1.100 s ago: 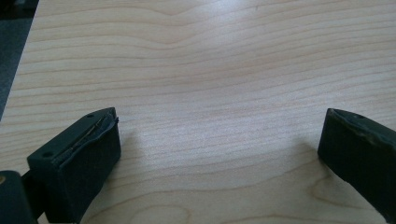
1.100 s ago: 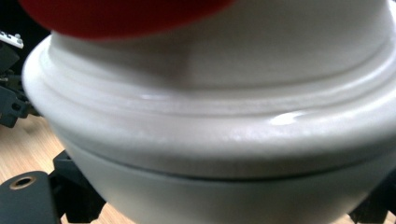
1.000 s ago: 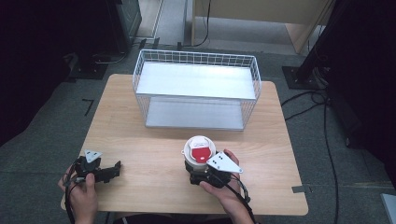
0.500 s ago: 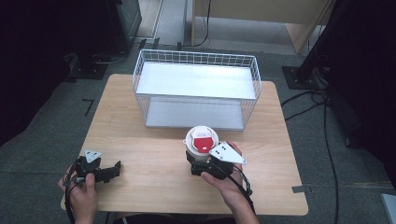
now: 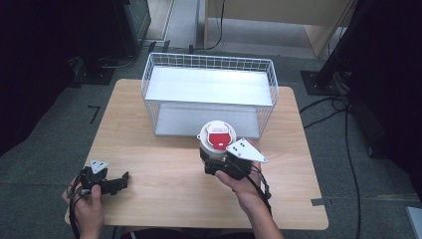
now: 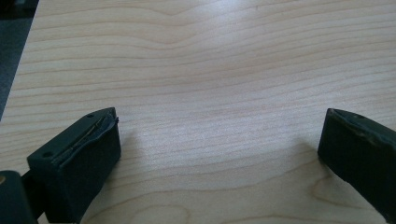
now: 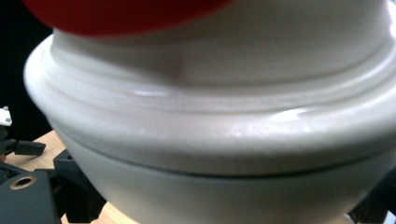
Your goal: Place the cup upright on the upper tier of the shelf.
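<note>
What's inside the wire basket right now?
The wire basket holds nothing that I can see: only its bare white floor. The white container with the red lid, held in the right tool, covers a small stretch of the front wall.

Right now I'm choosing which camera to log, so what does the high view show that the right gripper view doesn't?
High view alone: the white wire basket behind the tub, the left gripper resting open on the table, and the tub's red-and-white top. Right gripper view alone: the ridged rim of the white tub up close. Both: the white tub held by the right gripper, and the wooden table.
</note>
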`<state>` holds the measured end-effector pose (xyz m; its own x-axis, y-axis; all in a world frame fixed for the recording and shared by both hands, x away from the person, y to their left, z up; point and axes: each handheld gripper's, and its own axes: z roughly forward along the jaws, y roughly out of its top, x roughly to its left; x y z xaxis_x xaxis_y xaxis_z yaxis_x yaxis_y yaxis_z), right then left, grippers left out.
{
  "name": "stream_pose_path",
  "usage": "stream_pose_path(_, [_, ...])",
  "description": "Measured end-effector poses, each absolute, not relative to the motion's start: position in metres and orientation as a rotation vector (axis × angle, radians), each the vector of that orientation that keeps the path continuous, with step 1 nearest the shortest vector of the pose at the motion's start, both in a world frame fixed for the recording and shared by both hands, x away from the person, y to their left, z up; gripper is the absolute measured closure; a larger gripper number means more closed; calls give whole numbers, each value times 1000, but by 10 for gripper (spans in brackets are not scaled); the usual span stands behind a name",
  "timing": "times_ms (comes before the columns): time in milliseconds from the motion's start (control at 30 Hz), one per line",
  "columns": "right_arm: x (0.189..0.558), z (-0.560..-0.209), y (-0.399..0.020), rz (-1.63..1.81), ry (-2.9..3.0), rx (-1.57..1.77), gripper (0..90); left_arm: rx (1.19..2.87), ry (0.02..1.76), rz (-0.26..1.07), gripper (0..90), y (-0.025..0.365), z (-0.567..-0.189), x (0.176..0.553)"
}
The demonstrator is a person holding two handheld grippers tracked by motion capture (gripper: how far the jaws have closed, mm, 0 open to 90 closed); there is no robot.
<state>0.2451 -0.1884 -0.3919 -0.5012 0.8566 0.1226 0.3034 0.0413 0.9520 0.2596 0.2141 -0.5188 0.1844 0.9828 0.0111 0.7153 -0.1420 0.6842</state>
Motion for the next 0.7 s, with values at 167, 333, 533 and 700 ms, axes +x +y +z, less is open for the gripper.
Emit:
stream_pose_path(167, [252, -379, -188, 1465, 1842, 1143, 92, 1922, 1587, 642, 0, 214, -519, 260])
stream_pose_path(333, [259, -366, -187, 1480, 1836, 1136, 92, 1922, 1588, 641, 0, 214, -519, 260])
stream_pose_path(533, [268, -358, -184, 1478, 1828, 1140, 92, 1922, 1587, 642, 0, 214, -519, 260])
stream_pose_path(700, [277, -346, -178, 1465, 1839, 1129, 92, 1921, 1588, 641, 0, 214, -519, 260])
